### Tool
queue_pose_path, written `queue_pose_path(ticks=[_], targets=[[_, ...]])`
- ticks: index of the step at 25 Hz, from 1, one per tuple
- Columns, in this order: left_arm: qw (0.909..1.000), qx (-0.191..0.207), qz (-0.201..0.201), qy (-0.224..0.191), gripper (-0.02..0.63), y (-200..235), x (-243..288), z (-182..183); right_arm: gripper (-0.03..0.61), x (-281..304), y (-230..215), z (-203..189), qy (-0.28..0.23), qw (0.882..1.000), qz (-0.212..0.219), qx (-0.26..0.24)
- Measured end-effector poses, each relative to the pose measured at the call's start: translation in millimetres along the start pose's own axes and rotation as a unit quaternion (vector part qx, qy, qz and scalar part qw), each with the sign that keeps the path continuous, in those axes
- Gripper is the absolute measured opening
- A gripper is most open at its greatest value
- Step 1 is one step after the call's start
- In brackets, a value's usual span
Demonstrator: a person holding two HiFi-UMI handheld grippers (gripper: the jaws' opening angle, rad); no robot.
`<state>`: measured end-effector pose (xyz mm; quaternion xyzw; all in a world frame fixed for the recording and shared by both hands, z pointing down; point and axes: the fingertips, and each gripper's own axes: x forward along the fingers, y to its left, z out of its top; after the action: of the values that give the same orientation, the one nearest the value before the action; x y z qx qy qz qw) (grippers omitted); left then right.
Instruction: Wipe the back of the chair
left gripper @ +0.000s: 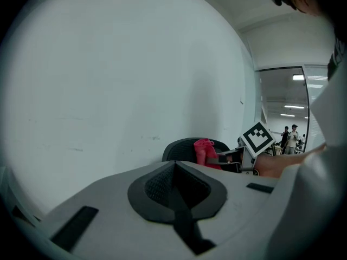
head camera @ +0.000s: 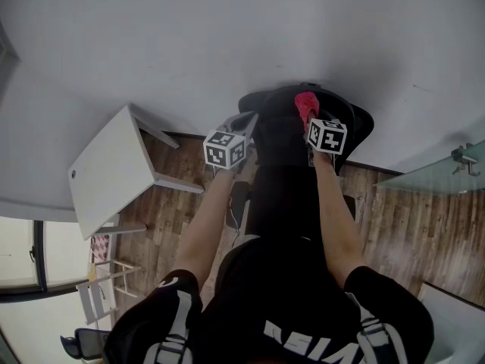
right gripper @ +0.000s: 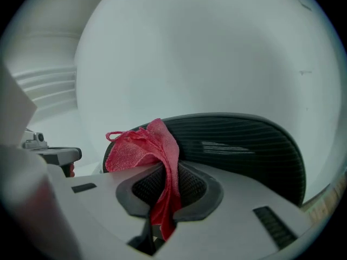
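The black mesh chair back [head camera: 358, 124] stands against the white wall, straight ahead of me. My right gripper [head camera: 312, 123] is shut on a red cloth [head camera: 306, 106] and holds it at the top edge of the chair back. In the right gripper view the cloth [right gripper: 142, 148] hangs from between the gripper's [right gripper: 165, 184] closed fingers, with the chair back [right gripper: 244, 145] just behind it. My left gripper [head camera: 244, 120] is at the chair's left side. The left gripper [left gripper: 174, 169] is shut and holds nothing, and its view shows the chair back [left gripper: 181, 147] and the cloth [left gripper: 205, 151] beyond.
A white table [head camera: 114, 169] stands tilted in view at the left on the wooden floor [head camera: 394, 226]. A glass panel [head camera: 447, 174] is at the right. The white wall [head camera: 227, 36] is close behind the chair. People [left gripper: 290, 137] stand far off down the room.
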<state>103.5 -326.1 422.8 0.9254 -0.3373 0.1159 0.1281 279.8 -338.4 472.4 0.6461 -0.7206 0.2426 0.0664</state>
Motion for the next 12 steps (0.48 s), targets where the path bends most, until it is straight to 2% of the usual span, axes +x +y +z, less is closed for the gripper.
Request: queue_pose_path(ticks=[12], targets=[[0.9996, 0.016, -0.018, 0.017, 0.025, -22, 3, -2, 0.066, -40, -61, 5, -0.026, 0.996, -0.066, 0.052]])
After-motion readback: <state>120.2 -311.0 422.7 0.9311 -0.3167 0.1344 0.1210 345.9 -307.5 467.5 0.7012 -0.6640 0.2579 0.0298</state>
